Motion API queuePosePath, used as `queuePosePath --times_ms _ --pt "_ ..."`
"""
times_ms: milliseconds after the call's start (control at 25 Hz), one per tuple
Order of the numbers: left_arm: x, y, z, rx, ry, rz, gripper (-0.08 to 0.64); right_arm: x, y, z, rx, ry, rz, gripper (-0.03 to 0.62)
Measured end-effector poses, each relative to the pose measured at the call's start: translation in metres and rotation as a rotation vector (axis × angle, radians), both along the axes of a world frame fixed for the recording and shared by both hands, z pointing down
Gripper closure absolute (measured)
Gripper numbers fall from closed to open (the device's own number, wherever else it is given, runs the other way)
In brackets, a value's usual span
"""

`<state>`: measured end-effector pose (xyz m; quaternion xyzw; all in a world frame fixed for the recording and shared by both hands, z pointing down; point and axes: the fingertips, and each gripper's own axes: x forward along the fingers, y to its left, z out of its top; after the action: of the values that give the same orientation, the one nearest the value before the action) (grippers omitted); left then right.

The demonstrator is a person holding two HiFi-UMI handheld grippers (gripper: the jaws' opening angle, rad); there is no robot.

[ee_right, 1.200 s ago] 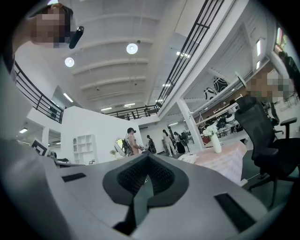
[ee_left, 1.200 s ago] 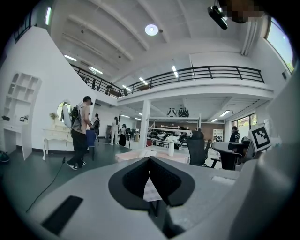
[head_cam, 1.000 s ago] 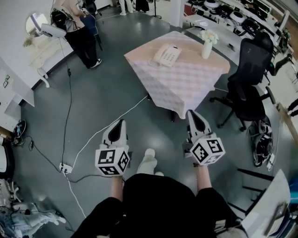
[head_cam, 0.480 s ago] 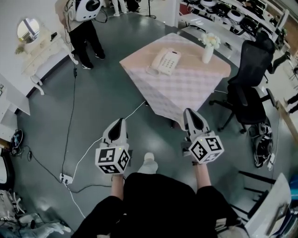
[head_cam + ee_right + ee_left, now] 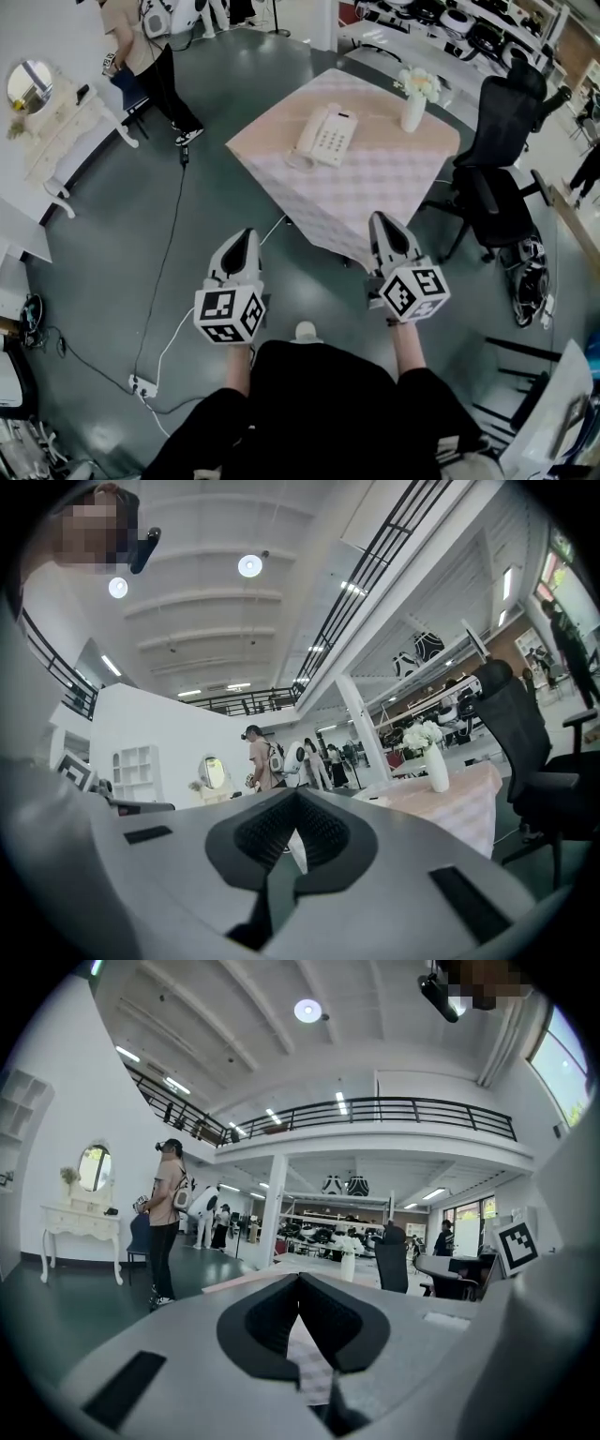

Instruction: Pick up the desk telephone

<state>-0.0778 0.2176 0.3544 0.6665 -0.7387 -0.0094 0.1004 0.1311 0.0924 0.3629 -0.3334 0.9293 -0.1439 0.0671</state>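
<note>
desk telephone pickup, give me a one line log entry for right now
stage: not yet reached | desk telephone: on table, untouched | left tongs: shut, empty | right tongs: shut, empty | both short of table

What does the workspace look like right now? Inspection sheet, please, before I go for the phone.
Surface: table under a pale checked cloth, ahead of both claws.
Job's things: desk telephone lies on the table, untouched.
Clutter: vase of flowers on the same table, apart from the telephone.
Claws: left claw and right claw both shut, empty, short of the table.
Cables: cable runs across the floor to a power strip.
Surroundings: office chair right of the table; person standing at far left.
</note>
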Motion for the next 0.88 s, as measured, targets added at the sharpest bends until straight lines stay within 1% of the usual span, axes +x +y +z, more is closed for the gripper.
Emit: queuePosePath --times_ms 200,360,640,880 --pt "-0.021 -0.034 0.008 -0.015 0.005 0.043 0.560 -0.023 -0.023 0.010 -0.025 -0.017 0.037 0.600" --pt "-0.030 -0.051 0.016 -0.023 0.005 0.072 0.560 -0.035 -0.036 0.020 -0.035 -0.005 0.060 0.600" --pt "-0.043 -0.078 0.025 -0.032 0.027 0.086 0.560 -0.049 -0.061 0.027 -0.050 0.028 0.080 0.600" --pt "-0.051 -0.099 0.040 -0.057 0.062 0.090 0.560 -0.060 -0.081 0.036 -0.049 0.057 0.070 0.600"
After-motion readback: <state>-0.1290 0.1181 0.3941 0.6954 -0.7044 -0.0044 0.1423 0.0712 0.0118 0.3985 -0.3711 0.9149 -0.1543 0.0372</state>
